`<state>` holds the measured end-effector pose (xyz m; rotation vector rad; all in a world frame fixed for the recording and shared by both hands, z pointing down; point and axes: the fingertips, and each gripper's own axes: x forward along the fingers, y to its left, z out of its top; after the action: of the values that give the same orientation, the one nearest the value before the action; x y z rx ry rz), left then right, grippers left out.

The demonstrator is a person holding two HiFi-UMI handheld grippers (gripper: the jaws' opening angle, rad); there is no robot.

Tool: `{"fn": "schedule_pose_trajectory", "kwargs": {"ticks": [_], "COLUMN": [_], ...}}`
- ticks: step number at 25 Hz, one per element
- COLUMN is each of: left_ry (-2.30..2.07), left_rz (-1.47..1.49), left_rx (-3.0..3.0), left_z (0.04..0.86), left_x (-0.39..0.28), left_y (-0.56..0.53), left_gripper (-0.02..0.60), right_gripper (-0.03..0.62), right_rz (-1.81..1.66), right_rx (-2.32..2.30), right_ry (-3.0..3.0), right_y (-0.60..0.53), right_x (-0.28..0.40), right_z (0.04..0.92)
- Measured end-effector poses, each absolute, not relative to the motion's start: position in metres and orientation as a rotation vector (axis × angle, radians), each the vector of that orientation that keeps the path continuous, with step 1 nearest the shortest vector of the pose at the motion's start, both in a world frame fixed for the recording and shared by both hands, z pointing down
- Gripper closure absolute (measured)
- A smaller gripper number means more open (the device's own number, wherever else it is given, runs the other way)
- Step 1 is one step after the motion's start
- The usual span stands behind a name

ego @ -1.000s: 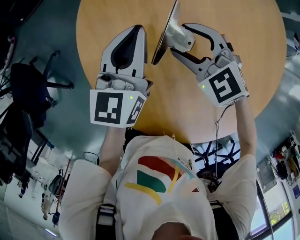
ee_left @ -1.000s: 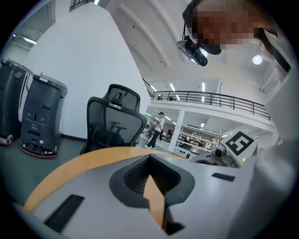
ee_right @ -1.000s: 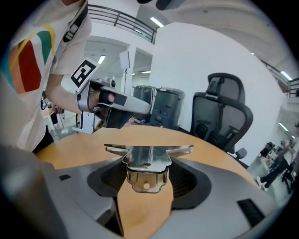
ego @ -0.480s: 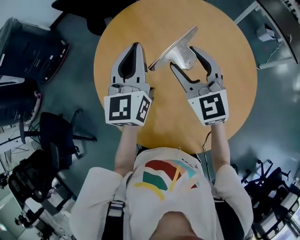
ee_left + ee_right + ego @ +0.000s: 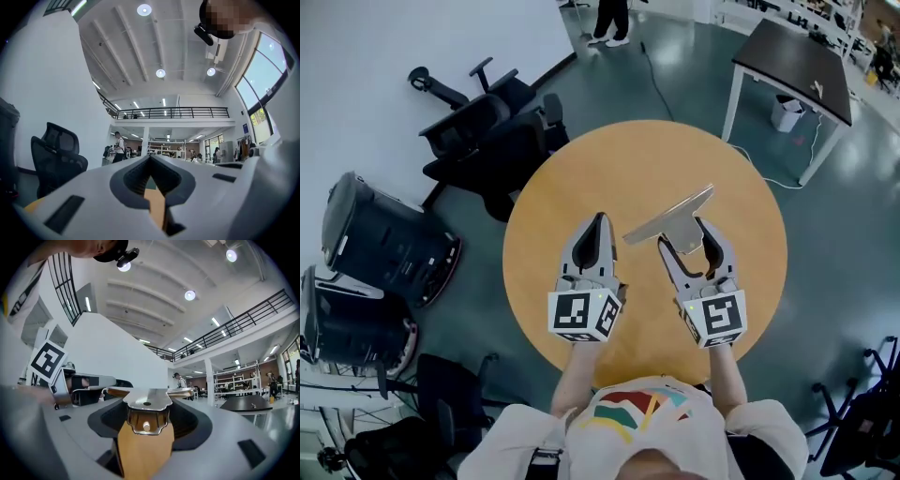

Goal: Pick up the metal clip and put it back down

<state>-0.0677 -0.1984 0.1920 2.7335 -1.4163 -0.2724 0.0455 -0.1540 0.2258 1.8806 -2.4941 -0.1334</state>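
The metal clip (image 5: 670, 218), a shiny T-shaped piece with a wide flat bar, is held above the round wooden table (image 5: 581, 178). My right gripper (image 5: 683, 236) is shut on the clip's handle part, with the bar lying across its fingertips. In the right gripper view the clip (image 5: 146, 401) sits between the jaws of the right gripper (image 5: 146, 420), with the wooden tabletop below it. My left gripper (image 5: 598, 219) hovers just left of the clip, shut and holding nothing. The left gripper (image 5: 151, 158) shows jaws that meet at the tip.
Black office chairs (image 5: 487, 122) stand beyond the table's far left edge. Dark bins (image 5: 380, 246) are on the floor at the left. A dark rectangular table (image 5: 797, 58) stands at the upper right. A person (image 5: 609, 17) stands at the top.
The head view has pulled far back, so table and grippers look smaller. The clip has stayed in my right gripper and now lies flatter. The left gripper has stayed shut beside it.
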Motion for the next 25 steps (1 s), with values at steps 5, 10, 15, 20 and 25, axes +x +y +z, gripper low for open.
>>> {"fn": "schedule_pose_trajectory", "kwargs": {"ticks": [5,10,15,20,25], "left_ry": [-1.395,-1.402,-1.404,-1.376,-1.318], "left_rz": [-0.243,-0.313,-0.274,-0.293,-0.233], "left_rx": [2.766,2.754,2.737,2.728,2.719], "left_z": [0.189,0.177,0.184,0.201,0.245], "left_x": [-0.048,-0.051,-0.054,-0.052,-0.041], "left_y": [-0.179,-0.170,-0.172,-0.182,-0.182], "left_gripper": [0.538,0.538,0.538,0.538,0.538], "right_gripper": [0.301,0.301,0.301,0.301,0.301], "right_rz": [-0.124,-0.139,-0.117,-0.106,-0.005], "right_rx": [1.926,1.921,1.902,1.863,1.930], "right_ry": [-2.487,-2.504,-2.518,-2.463,-2.348], "right_y": [-0.134,-0.125,-0.126,-0.136,-0.129], "right_x": [0.065,0.067,0.063,0.068,0.088], "right_z": [0.218,0.213,0.216,0.240,0.299]}}
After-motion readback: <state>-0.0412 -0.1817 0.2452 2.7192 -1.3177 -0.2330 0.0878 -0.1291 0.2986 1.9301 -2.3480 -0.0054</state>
